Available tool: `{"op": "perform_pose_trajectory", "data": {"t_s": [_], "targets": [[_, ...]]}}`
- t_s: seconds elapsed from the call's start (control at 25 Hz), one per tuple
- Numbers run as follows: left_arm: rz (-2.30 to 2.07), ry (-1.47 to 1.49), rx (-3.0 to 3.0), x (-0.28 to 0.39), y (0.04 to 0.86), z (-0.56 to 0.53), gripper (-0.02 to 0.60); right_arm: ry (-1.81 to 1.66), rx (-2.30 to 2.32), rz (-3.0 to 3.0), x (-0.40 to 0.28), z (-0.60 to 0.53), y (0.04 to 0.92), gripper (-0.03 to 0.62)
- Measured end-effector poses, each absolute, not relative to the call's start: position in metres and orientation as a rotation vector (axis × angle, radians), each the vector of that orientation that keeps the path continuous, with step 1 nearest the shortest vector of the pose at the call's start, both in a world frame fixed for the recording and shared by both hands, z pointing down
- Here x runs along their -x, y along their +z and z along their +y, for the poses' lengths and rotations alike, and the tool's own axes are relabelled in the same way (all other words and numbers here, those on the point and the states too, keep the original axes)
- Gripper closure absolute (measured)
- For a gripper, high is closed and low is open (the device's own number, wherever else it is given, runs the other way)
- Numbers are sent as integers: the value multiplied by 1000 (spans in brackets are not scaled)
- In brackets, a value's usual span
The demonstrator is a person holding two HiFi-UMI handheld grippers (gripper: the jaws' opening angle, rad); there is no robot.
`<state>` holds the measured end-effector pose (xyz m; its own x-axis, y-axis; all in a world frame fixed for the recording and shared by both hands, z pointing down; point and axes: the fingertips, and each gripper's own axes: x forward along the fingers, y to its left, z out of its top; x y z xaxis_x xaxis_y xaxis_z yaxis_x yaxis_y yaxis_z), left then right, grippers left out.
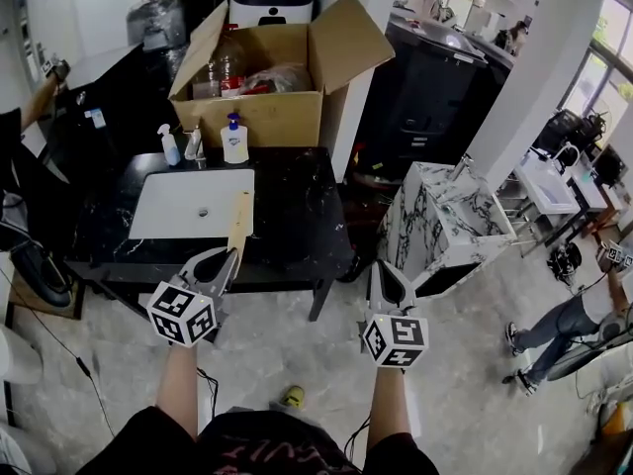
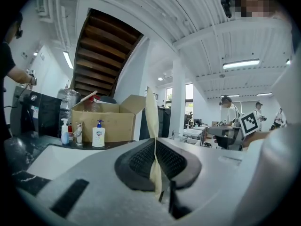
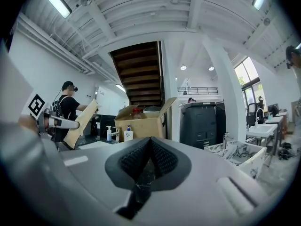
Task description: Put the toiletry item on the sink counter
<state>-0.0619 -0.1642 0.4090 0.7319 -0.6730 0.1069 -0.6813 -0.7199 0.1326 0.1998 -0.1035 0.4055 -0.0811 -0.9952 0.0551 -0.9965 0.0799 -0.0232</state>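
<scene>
Pale grey marbled tile floor [image 1: 297,364]. White beamed ceiling [image 2: 164,13], long white strip light [image 2: 241,63] lit. Dark brown wooden staircase underside [image 2: 101,51]. Daylit window [image 1: 605,47] at right. White black-veined marble cabinet [image 1: 445,226].

A black marble-veined bench [image 1: 292,221] has a white rectangular sink basin [image 1: 188,204] set into its left half. Along its back edge, from the left, stand a small clear spray bottle with a blue head [image 1: 170,146], a chrome tap [image 1: 194,144] and a white pump bottle with a blue pump [image 1: 234,141]. Just behind them sits a large open brown cardboard box [image 1: 265,117].
</scene>
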Motion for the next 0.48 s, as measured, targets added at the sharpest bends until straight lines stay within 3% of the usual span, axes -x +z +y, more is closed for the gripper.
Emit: {"op": "perform_pose_trajectory", "data": {"t_s": [0.48], "targets": [[-1151, 103, -2763, 23, 402, -219, 571, 112, -2059, -2364, -230, -172, 406, 592]]}}
